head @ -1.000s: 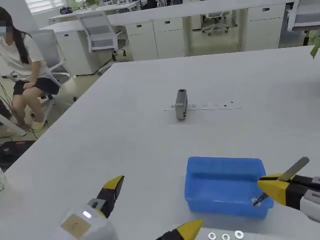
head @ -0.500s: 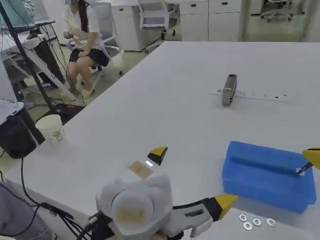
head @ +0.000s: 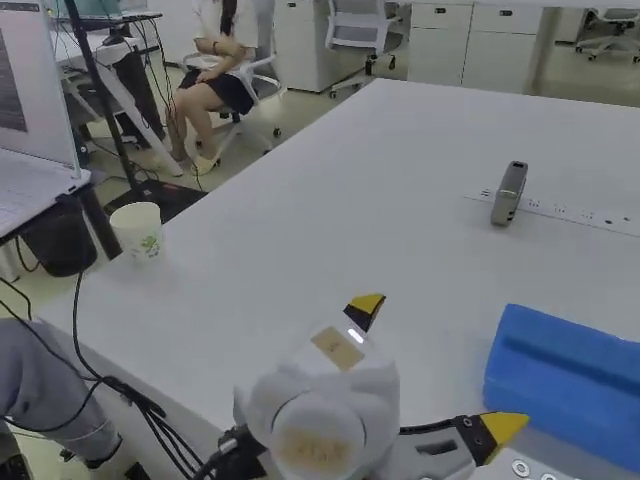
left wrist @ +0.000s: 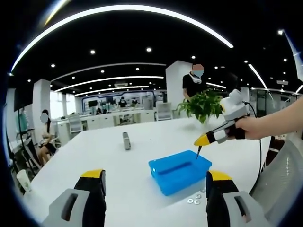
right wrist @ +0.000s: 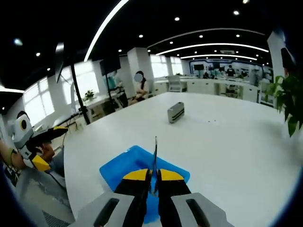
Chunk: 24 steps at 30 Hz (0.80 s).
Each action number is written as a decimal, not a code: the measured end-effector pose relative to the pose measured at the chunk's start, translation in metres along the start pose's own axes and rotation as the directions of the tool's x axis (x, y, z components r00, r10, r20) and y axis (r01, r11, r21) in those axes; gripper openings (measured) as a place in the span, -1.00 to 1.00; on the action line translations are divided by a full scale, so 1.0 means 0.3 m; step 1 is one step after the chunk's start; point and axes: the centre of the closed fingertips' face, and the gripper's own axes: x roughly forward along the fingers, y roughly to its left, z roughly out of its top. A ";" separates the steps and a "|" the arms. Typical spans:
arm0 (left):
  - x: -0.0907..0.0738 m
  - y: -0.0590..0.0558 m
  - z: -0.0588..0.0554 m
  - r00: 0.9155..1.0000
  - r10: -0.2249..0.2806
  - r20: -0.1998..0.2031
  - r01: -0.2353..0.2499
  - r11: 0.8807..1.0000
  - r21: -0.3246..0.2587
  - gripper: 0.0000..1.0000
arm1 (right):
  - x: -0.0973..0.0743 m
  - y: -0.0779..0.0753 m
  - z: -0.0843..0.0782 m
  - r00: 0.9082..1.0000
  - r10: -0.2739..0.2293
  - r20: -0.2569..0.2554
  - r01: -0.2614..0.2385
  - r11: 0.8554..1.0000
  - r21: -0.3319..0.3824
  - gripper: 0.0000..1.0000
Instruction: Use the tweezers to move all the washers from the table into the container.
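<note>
1. The head view has been swung to the left, so that the container [head: 570, 385] is seen at its right edge.
2. The left gripper [head: 432, 366] is seen larger and fuller, nearer the view's middle.

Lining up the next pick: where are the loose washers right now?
In the left gripper view, the washers lie on the table just on the near side of the blue container, by that view's right jaw.

Grey block [head: 509, 192], perhaps a power adapter, paper cup [head: 139, 232], potted plant [left wrist: 202, 105]
</note>
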 end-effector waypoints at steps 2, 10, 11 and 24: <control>0.000 0.000 -0.004 1.000 -0.001 -0.005 0.001 1.000 -0.001 0.76 | 0.013 0.003 -0.012 1.000 -0.003 -0.010 0.003 1.000 -0.001 -0.94; -0.002 -0.006 -0.001 1.000 -0.014 0.004 0.014 1.000 0.001 0.82 | 0.058 -0.001 -0.081 0.997 -0.050 -0.057 0.050 0.999 -0.012 -0.94; -0.002 -0.008 -0.003 1.000 -0.019 0.000 0.019 1.000 0.000 0.82 | 0.061 -0.004 -0.085 0.996 -0.061 -0.060 0.060 0.998 -0.010 -0.94; -0.007 -0.059 -0.028 0.992 -0.115 -0.055 0.118 0.991 0.055 0.88 | 0.075 -0.016 -0.112 0.980 -0.187 -0.062 0.188 0.982 -0.001 -0.94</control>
